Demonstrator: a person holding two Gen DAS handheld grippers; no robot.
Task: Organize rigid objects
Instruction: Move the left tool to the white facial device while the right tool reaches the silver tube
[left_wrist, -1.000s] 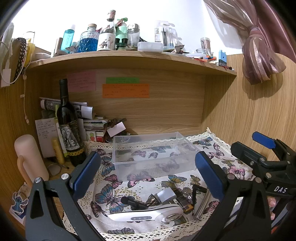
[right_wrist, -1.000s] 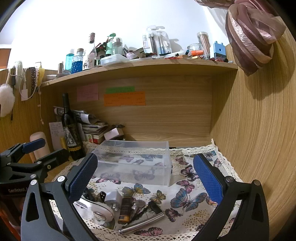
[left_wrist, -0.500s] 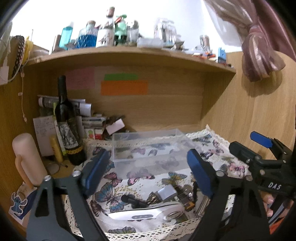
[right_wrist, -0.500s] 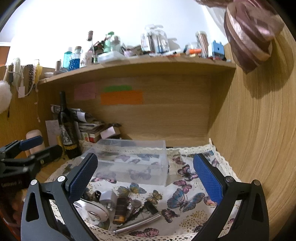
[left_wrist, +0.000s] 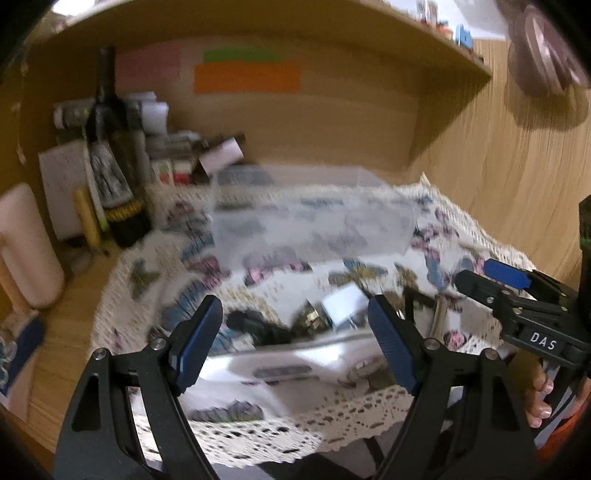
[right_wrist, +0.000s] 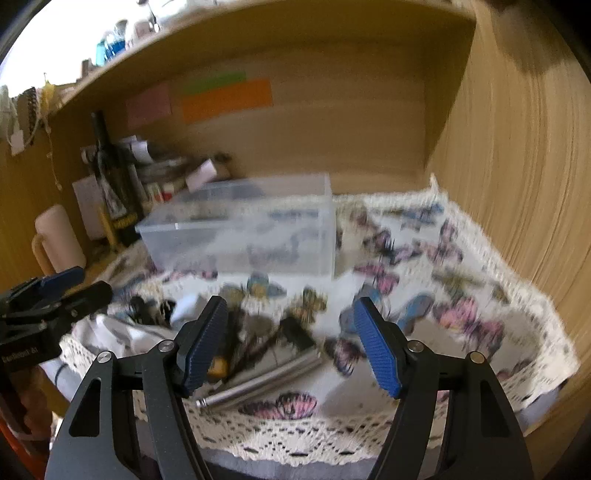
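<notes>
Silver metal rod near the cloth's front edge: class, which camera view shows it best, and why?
The right wrist view: the silver metal rod lies almost fully exposed between the open right gripper fingers. The left wrist view shows only a blurred sliver behind the left gripper.

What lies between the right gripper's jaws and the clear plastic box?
In the right wrist view, butterfly tablecloth carrying the small-item pile separates the right gripper from the clear plastic box.

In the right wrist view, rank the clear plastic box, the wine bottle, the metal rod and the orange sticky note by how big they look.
1. Clear plastic box
2. Metal rod, though nearness to the camera inflates it
3. Wine bottle and orange sticky note look alike; not ranked, both blurred
</notes>
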